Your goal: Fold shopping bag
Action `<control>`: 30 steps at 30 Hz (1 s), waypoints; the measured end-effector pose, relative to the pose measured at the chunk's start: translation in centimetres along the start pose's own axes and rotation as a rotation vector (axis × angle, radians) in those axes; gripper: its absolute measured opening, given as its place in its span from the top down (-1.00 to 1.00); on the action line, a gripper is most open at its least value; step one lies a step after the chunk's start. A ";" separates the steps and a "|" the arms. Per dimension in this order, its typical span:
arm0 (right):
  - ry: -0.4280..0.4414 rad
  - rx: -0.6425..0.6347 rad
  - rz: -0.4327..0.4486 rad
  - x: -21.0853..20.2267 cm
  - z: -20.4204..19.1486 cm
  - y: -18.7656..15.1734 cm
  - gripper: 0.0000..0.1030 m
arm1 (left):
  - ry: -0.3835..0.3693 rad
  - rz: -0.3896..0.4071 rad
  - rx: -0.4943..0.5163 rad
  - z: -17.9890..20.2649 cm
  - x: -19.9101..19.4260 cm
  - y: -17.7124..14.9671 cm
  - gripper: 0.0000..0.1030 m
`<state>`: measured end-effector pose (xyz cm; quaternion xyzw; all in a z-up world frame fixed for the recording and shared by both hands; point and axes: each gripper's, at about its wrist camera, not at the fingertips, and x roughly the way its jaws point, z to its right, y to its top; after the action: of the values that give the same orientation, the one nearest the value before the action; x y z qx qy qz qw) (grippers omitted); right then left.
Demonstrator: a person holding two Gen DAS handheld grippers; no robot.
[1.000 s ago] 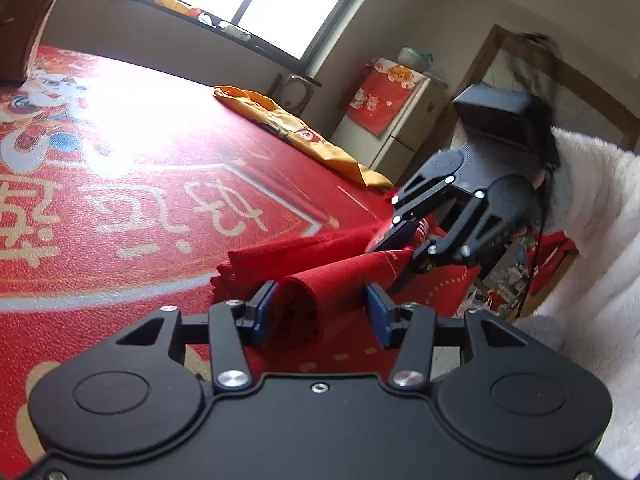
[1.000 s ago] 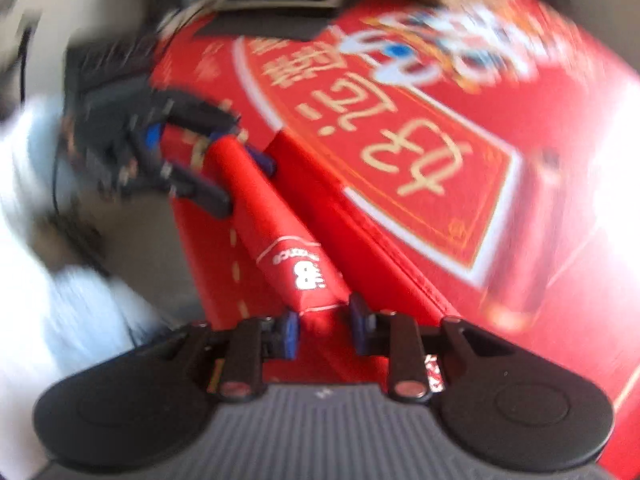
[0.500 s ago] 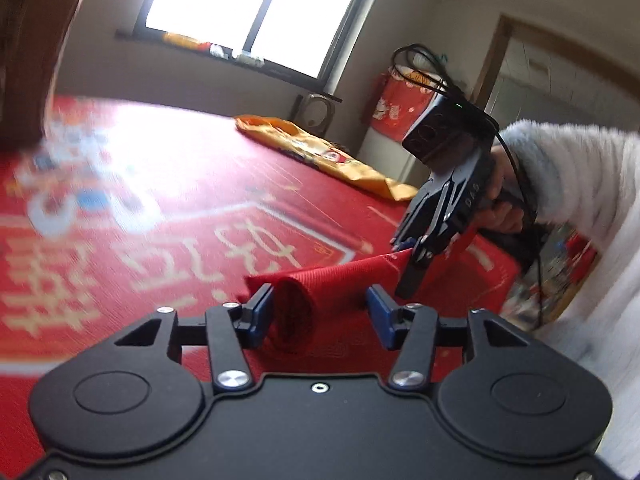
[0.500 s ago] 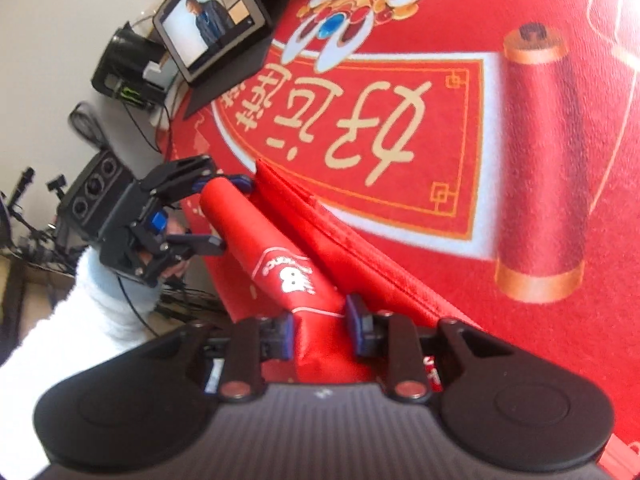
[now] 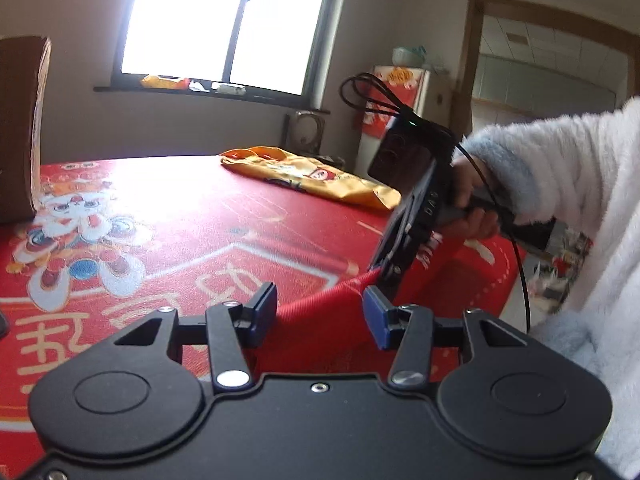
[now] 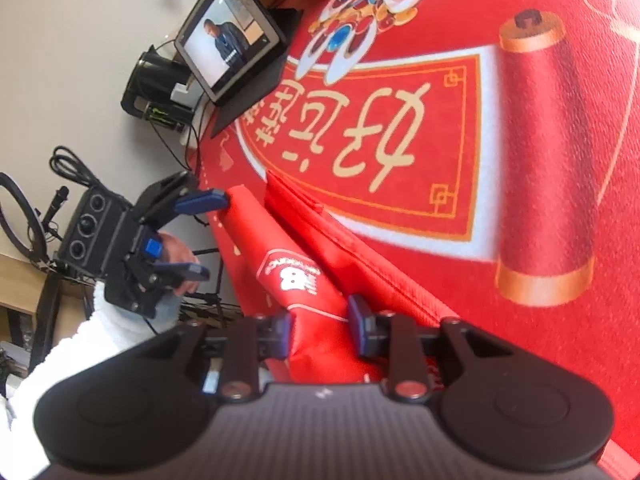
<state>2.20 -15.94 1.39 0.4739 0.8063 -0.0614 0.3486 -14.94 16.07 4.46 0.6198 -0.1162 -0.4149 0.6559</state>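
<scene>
Blown-out window (image 5: 224, 20) backlights room; glare on tablecloth (image 5: 168, 196); fisheye edges curved, soft

My left gripper (image 5: 320, 312) and right gripper (image 6: 320, 330) each had one end of the bag (image 6: 296, 276) between their fingers, above the table (image 6: 560, 208). A tablet (image 6: 228, 28) stood at the table's far edge, and another bag (image 5: 308, 176) lay behind.

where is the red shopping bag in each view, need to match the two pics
Left wrist: the red shopping bag sits low centre, between the fingers of the left claw, running up and right to the right claw.
Right wrist: the bag runs from low centre, between the fingers of the right claw, up and left to the left claw.
Shared landmark: the gold characters on the red tablecloth.
</scene>
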 end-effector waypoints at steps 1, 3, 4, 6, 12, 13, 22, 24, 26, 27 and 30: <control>0.000 -0.002 -0.001 0.0 0.0 0.0 0.48 | 0.011 -0.010 -0.024 -0.3 0.3 0.0 0.06; 0.004 -0.001 -0.004 0.0 0.1 0.1 0.48 | 0.009 -0.015 -0.030 -0.1 0.3 0.3 0.07; 0.010 0.005 -0.005 0.0 0.2 0.2 0.48 | 0.007 -0.018 -0.031 0.0 0.2 0.5 0.10; 0.021 0.015 -0.006 0.0 0.5 0.2 0.48 | -0.016 -0.020 -0.013 0.6 -0.2 0.7 0.13; 0.039 0.043 -0.016 0.1 1.0 0.5 0.48 | -0.025 -0.097 0.101 2.9 0.2 0.0 0.14; 0.040 0.047 -0.018 0.1 1.1 0.5 0.48 | -0.014 -0.093 0.107 3.0 0.2 -0.1 0.15; 0.049 0.083 -0.018 0.1 1.5 0.6 0.48 | 0.034 -0.100 0.067 2.5 1.2 0.3 0.31; 0.054 0.094 -0.018 0.0 1.7 0.6 0.48 | 0.042 -0.109 0.023 2.1 1.6 0.4 0.32; 0.059 0.104 -0.019 0.0 1.8 0.6 0.49 | 0.043 -0.121 -0.027 1.5 1.9 0.6 0.32; 0.062 0.109 -0.020 0.0 1.9 0.6 0.49 | 0.042 -0.126 -0.041 1.3 2.1 0.7 0.32; 0.066 0.118 -0.019 0.0 2.1 0.7 0.50 | 0.048 -0.152 -0.053 1.0 2.5 0.9 0.33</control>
<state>3.80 -16.42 -0.03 0.4878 0.8167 -0.0966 0.2927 -13.67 13.51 4.59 0.6191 -0.0422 -0.4513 0.6413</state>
